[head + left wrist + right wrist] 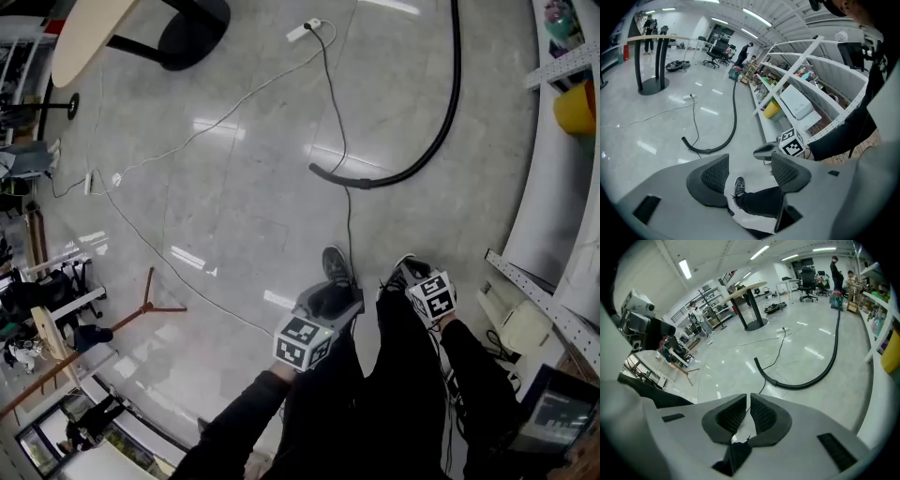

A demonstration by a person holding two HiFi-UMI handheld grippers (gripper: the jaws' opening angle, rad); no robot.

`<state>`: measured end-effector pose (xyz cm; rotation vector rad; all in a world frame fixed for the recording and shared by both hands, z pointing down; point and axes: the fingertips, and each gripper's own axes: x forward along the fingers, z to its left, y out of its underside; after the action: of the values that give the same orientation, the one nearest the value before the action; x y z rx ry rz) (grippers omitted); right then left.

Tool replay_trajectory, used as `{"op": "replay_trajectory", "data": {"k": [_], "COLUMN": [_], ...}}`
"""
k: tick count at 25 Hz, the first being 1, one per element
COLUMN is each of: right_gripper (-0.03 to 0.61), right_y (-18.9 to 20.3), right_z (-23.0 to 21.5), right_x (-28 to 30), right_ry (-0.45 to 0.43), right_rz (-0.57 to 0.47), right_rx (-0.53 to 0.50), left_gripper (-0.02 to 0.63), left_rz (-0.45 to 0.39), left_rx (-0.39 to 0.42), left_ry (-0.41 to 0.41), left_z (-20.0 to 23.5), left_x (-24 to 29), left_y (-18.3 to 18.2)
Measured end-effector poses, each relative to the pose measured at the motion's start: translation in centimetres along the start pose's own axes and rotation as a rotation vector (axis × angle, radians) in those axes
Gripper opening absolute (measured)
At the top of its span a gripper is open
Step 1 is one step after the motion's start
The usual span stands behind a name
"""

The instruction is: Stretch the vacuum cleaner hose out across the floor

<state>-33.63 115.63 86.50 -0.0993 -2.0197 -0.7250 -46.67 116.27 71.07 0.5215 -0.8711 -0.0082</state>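
The black vacuum hose (441, 141) lies on the grey floor, running from the far right in a curve to a free end near the middle. It also shows in the left gripper view (733, 117) and the right gripper view (820, 373). Both grippers hang well above the floor, over the person's dark legs and shoes, apart from the hose. My left gripper (339, 298) (749, 171) is open with nothing between its pads. My right gripper (405, 281) (747, 411) is shut, pads almost touching, empty. Its marker cube (793, 143) shows beside the left jaws.
A thin black cable (345, 159) runs from a white power strip (300, 31) toward the feet. A white cord (178, 141) crosses the floor at left. White shelving (553, 187) with a yellow bin (574, 108) lines the right. A tan table (89, 33) stands far left; a wooden stand (141, 305) lies near left.
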Motion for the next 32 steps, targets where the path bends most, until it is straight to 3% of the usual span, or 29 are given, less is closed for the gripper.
{"op": "replay_trajectory", "data": {"k": [8,13,15,18,21,27,32], "right_gripper": [0.031,0.031,0.031,0.026,0.015,0.015,0.015], "right_y": [-5.4,-9.4,-10.9,-12.8,-16.4,-19.7,-25.3], "right_z": [2.4,3.8,4.4,4.8,4.2,7.6,8.9], "right_x": [-12.3,-19.3,-21.8,-24.9,-26.4,-34.1,-35.0], "right_ry": [0.064,0.130,0.146,0.161,0.187,0.184,0.183], "right_rz": [-0.162,-0.268,-0.315,-0.377,-0.453,-0.582,-0.647], "right_rx": [0.072,0.120,0.142,0.186,0.210,0.119,0.025], "left_gripper": [0.296,0.274,0.216,0.057,0.032,0.026,0.028], "left_rz": [-0.051,-0.105,-0.145,-0.262,-0.346,-0.420,-0.463], "left_rx": [0.092,0.061,0.079,0.190,0.285,0.276,0.283], "left_ry": [0.023,0.087,0.091,0.072,0.066,0.091,0.062], "left_z": [-6.7,-10.3,-11.3,-12.6,-11.8,-16.2,-14.2], "left_x": [-4.8,-8.9,-10.5,-13.1,-14.3,-17.2,-17.3], "left_y": [-3.9,-6.3,-7.4,-9.6,-12.9,-14.8,-18.4]}}
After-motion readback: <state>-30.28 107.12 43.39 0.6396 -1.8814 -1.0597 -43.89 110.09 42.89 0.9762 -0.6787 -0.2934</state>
